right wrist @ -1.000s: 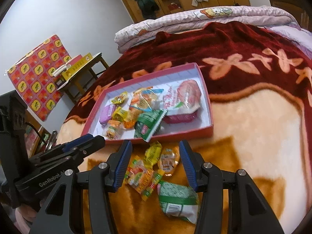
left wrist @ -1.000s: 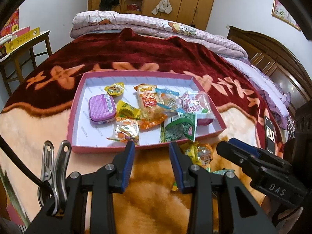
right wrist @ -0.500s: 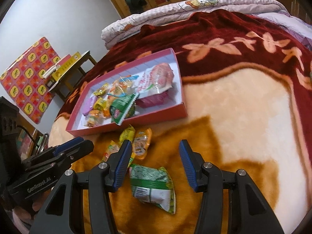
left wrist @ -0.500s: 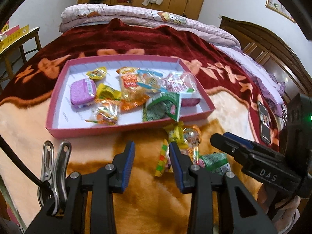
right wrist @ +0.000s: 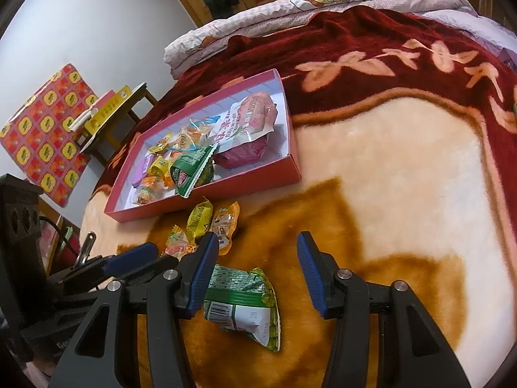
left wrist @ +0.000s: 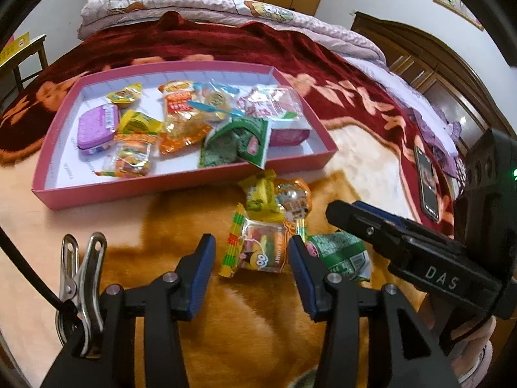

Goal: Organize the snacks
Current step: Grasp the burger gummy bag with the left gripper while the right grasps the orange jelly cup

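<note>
A pink tray (left wrist: 181, 183) (right wrist: 252, 181) on the blanket holds several snack packs, with a green pack (left wrist: 236, 144) hanging over its near rim. Loose packs lie in front of it: a gummy pack (left wrist: 258, 252), a yellow pack (left wrist: 260, 195), an orange pack (left wrist: 294, 200) and a green-white pack (left wrist: 339, 255) (right wrist: 245, 297). My left gripper (left wrist: 250, 271) is open and empty, its fingers either side of the gummy pack. My right gripper (right wrist: 255, 274) is open and empty, just above the green-white pack.
A phone (left wrist: 426, 181) lies on the blanket at the right. A folded quilt (left wrist: 226, 3) lies at the far end of the bed. A small wooden table (right wrist: 113, 113) and a patterned board (right wrist: 42, 129) stand left of the bed.
Both grippers have moved down and closer to the loose packs in front of the tray. The left gripper's jaws have opened wider around the gummy pack.
</note>
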The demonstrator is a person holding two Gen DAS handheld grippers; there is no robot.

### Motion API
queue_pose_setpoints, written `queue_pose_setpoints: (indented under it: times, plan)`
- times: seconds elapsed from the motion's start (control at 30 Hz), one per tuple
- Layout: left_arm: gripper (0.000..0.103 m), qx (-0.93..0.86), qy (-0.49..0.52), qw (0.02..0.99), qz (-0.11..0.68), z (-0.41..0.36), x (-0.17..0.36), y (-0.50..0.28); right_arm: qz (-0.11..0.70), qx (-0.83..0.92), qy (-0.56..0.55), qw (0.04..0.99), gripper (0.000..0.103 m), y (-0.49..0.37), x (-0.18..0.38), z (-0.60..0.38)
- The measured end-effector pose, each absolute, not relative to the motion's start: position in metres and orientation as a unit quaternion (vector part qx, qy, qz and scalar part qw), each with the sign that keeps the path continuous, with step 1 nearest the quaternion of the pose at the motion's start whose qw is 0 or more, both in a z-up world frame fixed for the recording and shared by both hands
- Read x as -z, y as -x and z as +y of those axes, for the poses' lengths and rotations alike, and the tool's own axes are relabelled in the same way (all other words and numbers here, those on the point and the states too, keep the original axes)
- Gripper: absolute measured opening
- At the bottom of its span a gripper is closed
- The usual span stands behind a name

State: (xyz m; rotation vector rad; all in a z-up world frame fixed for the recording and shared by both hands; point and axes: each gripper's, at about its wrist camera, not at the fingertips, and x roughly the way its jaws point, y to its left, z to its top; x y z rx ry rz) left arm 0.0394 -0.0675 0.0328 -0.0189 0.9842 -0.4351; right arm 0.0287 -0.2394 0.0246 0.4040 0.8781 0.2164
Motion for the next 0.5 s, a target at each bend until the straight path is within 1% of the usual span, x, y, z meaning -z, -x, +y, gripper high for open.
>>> queue_pose_setpoints:
  times: [0.17, 0.33, 0.37, 0.4, 0.47, 0.5]
  plan:
    - [0.052, 0.210, 0.002, 0.856, 0.472, -0.077, -0.026, -0.040, 0.423, -0.105, -0.199, 0.878, 0.052, -0.030, -0.022, -0.240]
    - [0.052, 0.210, -0.004, 0.857, 0.471, -0.082, -0.022, -0.040, 0.425, -0.106, -0.200, 0.876, 0.052, -0.030, -0.020, -0.240]
    - [0.049, 0.212, -0.006, 0.858, 0.468, -0.083, -0.022, -0.040, 0.425, -0.107, -0.201, 0.876, 0.052, -0.030, -0.020, -0.240]
    - [0.043, 0.215, -0.004, 0.857, 0.468, -0.082, -0.022, -0.039, 0.425, -0.107, -0.201, 0.876, 0.052, -0.030, -0.020, -0.240]
    - [0.036, 0.220, 0.002, 0.856, 0.469, -0.081, -0.022, -0.039, 0.425, -0.107, -0.201, 0.876, 0.052, -0.030, -0.020, -0.240]
    - [0.036, 0.220, 0.003, 0.856, 0.468, -0.081, -0.023, -0.039, 0.425, -0.107, -0.201, 0.876, 0.052, -0.030, -0.020, -0.240]
